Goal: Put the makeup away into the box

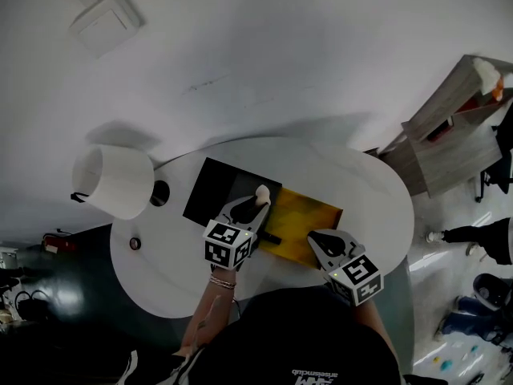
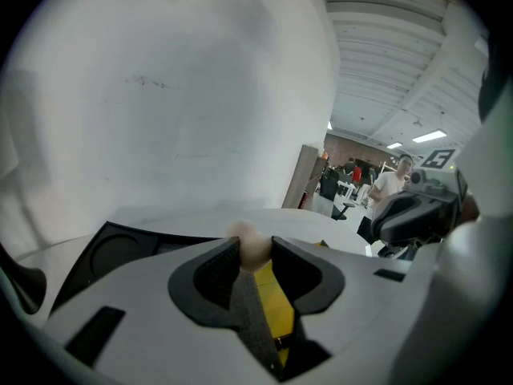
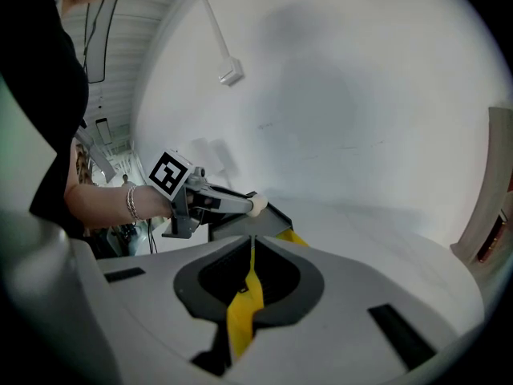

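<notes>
**Sponge held over the open box, yellow flap pinched**

The box (image 1: 210, 192) lies open in the middle of the white oval table (image 1: 377, 203). Its black tray has round hollows, and a yellow flap (image 1: 311, 217) joins the tray on the side nearer the right hand.

The left gripper (image 1: 258, 200) hangs over the seam where the tray meets the flap. Its two fingers are closed on a pale, egg-shaped makeup sponge (image 1: 262, 191), and the rounded end of the sponge pokes out past the tips. The sponge is above the box, clear of the tray.

The right gripper (image 1: 317, 240) sits at the near edge of the flap. Its jaws are pressed almost together, with the thin yellow sheet caught between them.

A white lampshade (image 1: 112, 181) stands beyond the tray's far end from the flap, near the table's edge. A small dark round object (image 1: 135, 244) lies on the tabletop just below it.
</notes>
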Motion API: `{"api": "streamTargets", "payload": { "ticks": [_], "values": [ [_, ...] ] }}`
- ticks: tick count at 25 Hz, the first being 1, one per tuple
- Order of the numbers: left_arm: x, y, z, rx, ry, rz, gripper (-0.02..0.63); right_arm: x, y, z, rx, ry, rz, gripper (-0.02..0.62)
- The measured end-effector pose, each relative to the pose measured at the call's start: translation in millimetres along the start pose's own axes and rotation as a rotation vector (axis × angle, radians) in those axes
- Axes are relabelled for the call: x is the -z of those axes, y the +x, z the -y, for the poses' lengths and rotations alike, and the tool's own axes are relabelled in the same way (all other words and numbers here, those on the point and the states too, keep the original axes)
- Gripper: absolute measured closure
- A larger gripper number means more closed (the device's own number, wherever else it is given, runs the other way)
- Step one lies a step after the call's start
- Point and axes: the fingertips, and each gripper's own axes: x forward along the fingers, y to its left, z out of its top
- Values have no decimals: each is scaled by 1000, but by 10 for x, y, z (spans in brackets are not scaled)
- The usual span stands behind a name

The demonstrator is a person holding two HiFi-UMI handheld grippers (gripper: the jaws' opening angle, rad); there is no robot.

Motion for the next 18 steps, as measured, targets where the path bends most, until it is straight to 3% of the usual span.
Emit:
{"api": "streamTargets", "payload": {
  "ticks": [18],
  "values": [
    [80,338,755,117,45,-39,469,292,-555,253,73,46,12,566]
  ]
}}
